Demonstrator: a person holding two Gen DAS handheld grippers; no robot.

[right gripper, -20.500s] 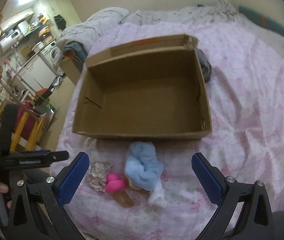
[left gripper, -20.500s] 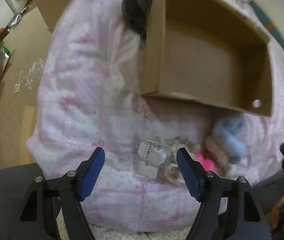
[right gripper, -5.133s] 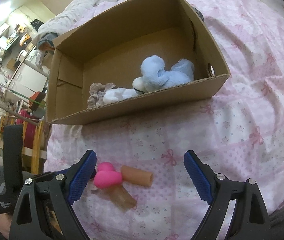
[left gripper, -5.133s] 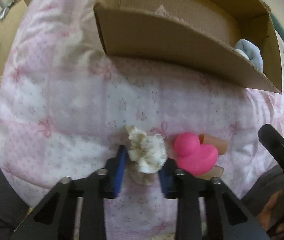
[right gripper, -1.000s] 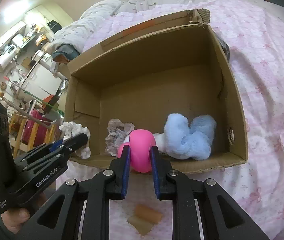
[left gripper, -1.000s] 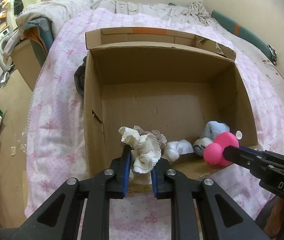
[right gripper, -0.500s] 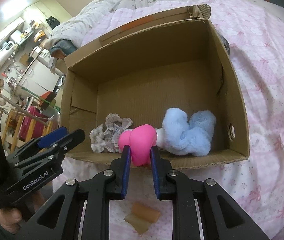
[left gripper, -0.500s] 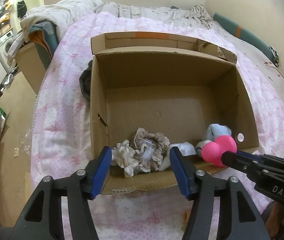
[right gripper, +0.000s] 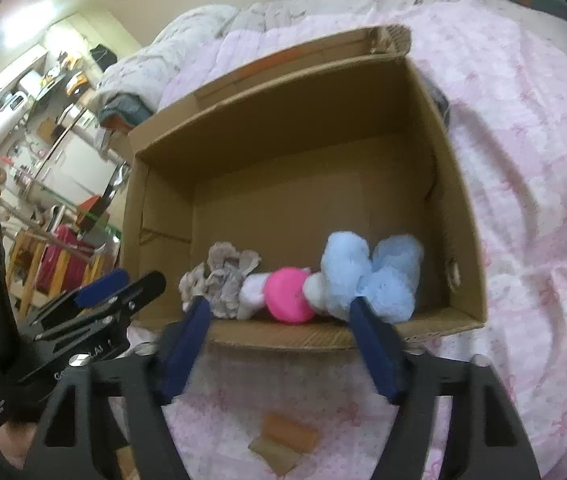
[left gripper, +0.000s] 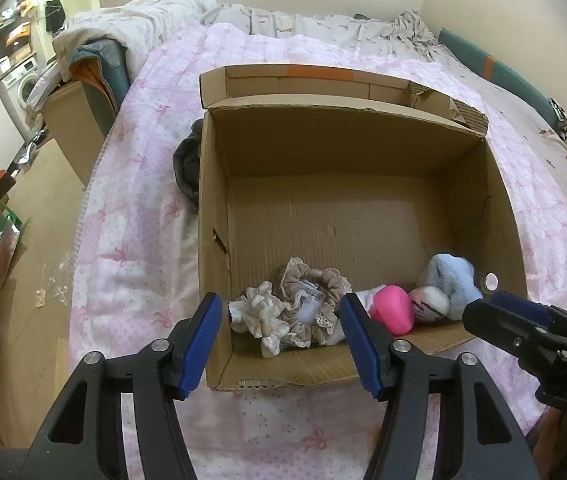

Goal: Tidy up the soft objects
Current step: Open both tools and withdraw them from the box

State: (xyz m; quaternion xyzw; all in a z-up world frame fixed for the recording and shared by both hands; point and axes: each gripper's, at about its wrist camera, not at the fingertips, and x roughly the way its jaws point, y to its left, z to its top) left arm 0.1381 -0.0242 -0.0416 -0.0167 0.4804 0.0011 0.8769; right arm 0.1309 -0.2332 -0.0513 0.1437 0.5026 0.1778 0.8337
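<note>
An open cardboard box (left gripper: 347,208) (right gripper: 283,184) sits on the pink bed cover. Along its near wall lie a white scrunchie (left gripper: 257,316), a beige lace scrunchie (left gripper: 315,300) (right gripper: 223,276), a pink rubber toy (left gripper: 395,310) (right gripper: 289,294) and a light blue plush (left gripper: 449,286) (right gripper: 371,276). My left gripper (left gripper: 279,340) is open and empty over the box's near left corner. My right gripper (right gripper: 277,340) is open and empty just before the near wall, in line with the pink toy; it also shows at the right in the left wrist view (left gripper: 523,328).
Two tan foam cylinders (right gripper: 283,440) lie on the cover below my right gripper. A dark cloth (left gripper: 187,164) lies against the box's left side. The bed's left edge drops to a floor with furniture and a red item (right gripper: 55,264).
My right gripper has opened and let go of the pink toy, which now lies in the box. My left gripper stays open and has come a little closer to the box.
</note>
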